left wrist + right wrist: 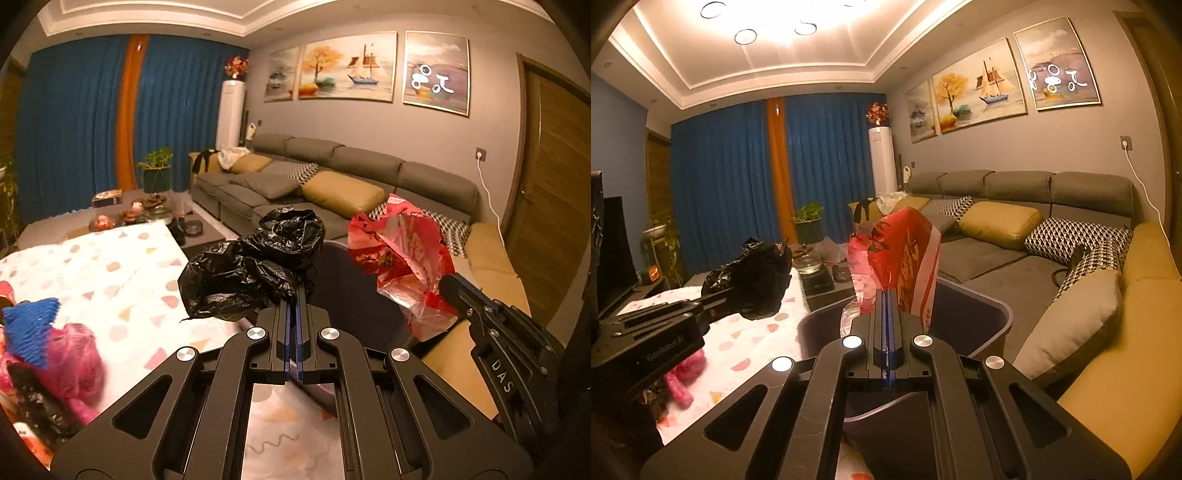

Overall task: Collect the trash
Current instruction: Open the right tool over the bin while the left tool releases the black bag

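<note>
My left gripper (294, 295) is shut on a crumpled black plastic bag (251, 269), held above the edge of the patterned table (122, 280). My right gripper (886, 295) is shut on a red and white crinkled wrapper (905, 254). That wrapper (402, 258) and the right gripper (448, 282) also show at the right of the left wrist view. A dark grey bin (979, 306) stands open directly below and ahead of the right gripper, between table and sofa. The black bag (753, 277) hangs left of the bin, over the table.
A grey sofa (997, 254) with mustard and patterned cushions runs along the right. On the table (753, 339) lie pink and blue fluffy things (48, 350). Further back are a low tea table (147, 214) with items, a potted plant (157, 166) and blue curtains.
</note>
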Demonstrator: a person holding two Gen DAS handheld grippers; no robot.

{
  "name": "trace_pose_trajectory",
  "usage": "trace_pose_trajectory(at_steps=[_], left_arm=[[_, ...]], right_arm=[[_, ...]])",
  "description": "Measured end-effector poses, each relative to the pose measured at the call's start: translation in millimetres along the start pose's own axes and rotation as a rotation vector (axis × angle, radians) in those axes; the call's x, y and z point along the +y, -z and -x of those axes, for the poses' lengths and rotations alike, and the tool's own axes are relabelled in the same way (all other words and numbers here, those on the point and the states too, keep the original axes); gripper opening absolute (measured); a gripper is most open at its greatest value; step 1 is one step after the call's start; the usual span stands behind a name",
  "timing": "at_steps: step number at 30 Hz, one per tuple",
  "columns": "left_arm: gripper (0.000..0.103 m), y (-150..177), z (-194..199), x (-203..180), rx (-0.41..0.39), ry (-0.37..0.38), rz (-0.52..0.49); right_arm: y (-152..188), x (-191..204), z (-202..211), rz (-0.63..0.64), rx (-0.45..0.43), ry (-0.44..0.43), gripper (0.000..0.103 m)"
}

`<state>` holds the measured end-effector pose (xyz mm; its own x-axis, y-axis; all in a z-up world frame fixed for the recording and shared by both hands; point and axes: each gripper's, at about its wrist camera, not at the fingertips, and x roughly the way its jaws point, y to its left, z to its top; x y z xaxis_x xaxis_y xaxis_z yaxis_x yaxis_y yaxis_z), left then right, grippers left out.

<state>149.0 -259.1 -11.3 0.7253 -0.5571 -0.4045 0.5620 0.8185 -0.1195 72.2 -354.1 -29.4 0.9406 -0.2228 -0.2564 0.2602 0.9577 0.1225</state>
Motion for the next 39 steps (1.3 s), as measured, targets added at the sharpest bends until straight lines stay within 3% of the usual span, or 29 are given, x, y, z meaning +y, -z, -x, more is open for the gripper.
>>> trace_pose_trajectory(at_steps=[10, 28, 30, 32, 33, 34, 39], left_arm=[[0.001, -5, -32, -3, 0.042, 0.072, 0.025], [0.003, -6, -53, -8, 0.083, 0.124, 0.032], [0.013, -6, -55, -6, 0.090, 0.131, 0.036], [0.050, -5, -55, -3, 0.091, 0.112, 0.038], [0.060, -4, -53, -1, 0.084, 0.094, 0.042], [0.074, -4, -50, 2, 0.067, 0.074, 0.053], [0.087, -7, -33, 20, 0.024, 0.002, 0.103]], right_arm=[[-4, -1, -17, -0.015, 0.018, 0.011, 0.002], [-4, 1, -27, -0.020, 0.028, 0.017, 0.002], [-5, 0, -27, -0.024, 0.027, 0.018, 0.006], [-5, -1, -27, -0.031, 0.024, 0.028, 0.019], [-6, -2, -25, -0.038, 0.018, 0.033, 0.033], [-6, -3, -23, -0.043, 0.012, 0.036, 0.041], [-9, -3, -12, -0.043, -0.005, 0.057, 0.045]])
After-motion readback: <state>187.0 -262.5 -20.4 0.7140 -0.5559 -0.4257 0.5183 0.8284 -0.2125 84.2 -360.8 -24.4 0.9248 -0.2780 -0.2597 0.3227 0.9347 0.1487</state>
